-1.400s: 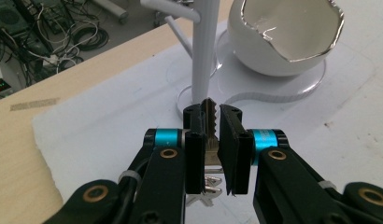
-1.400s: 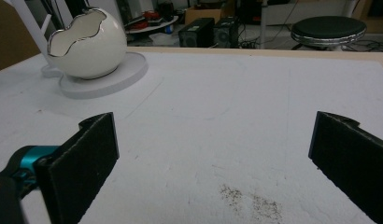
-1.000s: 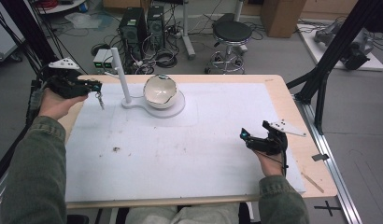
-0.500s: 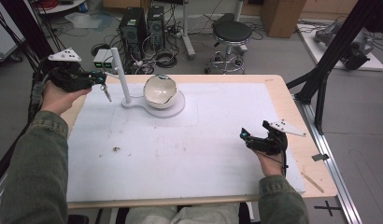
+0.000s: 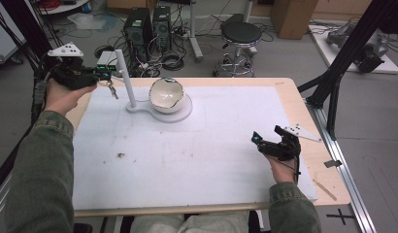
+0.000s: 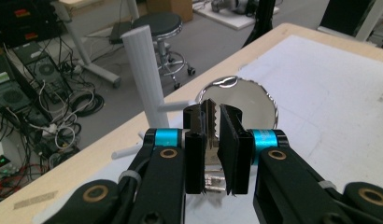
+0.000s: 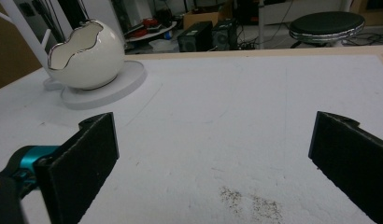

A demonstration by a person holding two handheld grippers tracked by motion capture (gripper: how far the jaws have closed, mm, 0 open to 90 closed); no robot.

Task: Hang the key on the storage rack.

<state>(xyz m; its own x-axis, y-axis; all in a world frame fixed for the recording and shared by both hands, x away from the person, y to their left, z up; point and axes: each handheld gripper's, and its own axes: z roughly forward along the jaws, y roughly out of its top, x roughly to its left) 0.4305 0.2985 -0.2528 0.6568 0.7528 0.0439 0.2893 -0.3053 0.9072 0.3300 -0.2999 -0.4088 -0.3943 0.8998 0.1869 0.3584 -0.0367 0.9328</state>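
Over the far left corner of the tabletop [image 5: 294, 102], the high view shows the left tool [image 5: 106, 74] held up in the air by the person's left hand [image 5: 63, 94], its tip just beside the upper part of the white post [image 5: 125, 77] of a stand. A key [image 5: 111, 90] hangs down from that tip, on the near left side of the post and well above the white mat [image 5: 187, 160]. The post rises from a flat white base [image 5: 180, 114] on which an egg-shaped white bowl [image 5: 166, 95] with a silver jagged rim sits. At the near right, the right tool [image 5: 257, 141] rests low over the mat, well apart from the stand, with the right hand [image 5: 282, 167] behind it. From the left gripper view, the left tool [image 6: 210, 121] is clenched on the key [image 6: 209, 119], whose toothed blade stands upright between the two black pads and pokes out above them (a silvery ring part shows below). Just beyond and to the left stands the ribbed post [image 6: 145, 74] with a thin peg [image 6: 175, 106] sticking out toward the key; the bowl [image 6: 248, 105] lies right behind the blade. From the right gripper view, the right tool [image 7: 213, 149] is spread wide with nothing between its pads, above a dark smudge [image 7: 250, 200] on the mat, and the bowl [image 7: 87, 56] sits on its base [image 7: 119, 84] far off to the upper left.
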